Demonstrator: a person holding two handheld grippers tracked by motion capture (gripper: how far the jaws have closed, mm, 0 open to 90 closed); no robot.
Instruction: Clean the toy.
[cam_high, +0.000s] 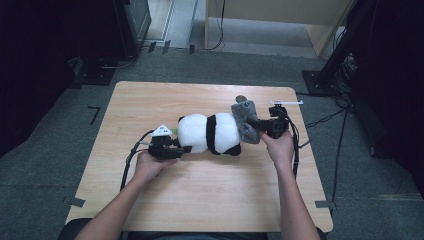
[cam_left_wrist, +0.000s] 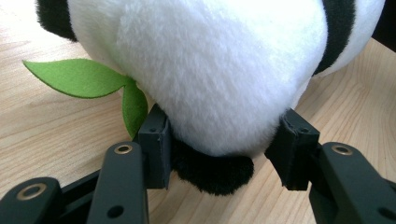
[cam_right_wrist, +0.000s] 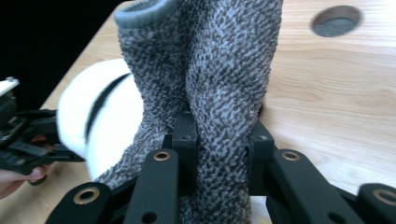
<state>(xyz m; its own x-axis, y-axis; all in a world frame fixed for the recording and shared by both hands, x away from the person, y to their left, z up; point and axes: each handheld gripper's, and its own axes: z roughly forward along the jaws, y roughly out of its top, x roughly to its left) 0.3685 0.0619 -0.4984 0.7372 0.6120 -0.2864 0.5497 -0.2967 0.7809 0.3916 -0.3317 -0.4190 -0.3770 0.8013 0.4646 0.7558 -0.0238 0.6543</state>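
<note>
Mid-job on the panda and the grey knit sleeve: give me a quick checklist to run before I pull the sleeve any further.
1. Left gripper clamped on the panda toy: ok, the pads press into the plush at its end.
2. Right gripper pinching the grey knit sleeve: ok, fabric is bunched between the pads.
3. Sleeve over the panda's far end: ok in the high view; how far it covers, cannot tell.
4. Green felt leaf out of the left grip: ok, it lies beside the pad.
5. Panda resting on the table: ok.
</note>
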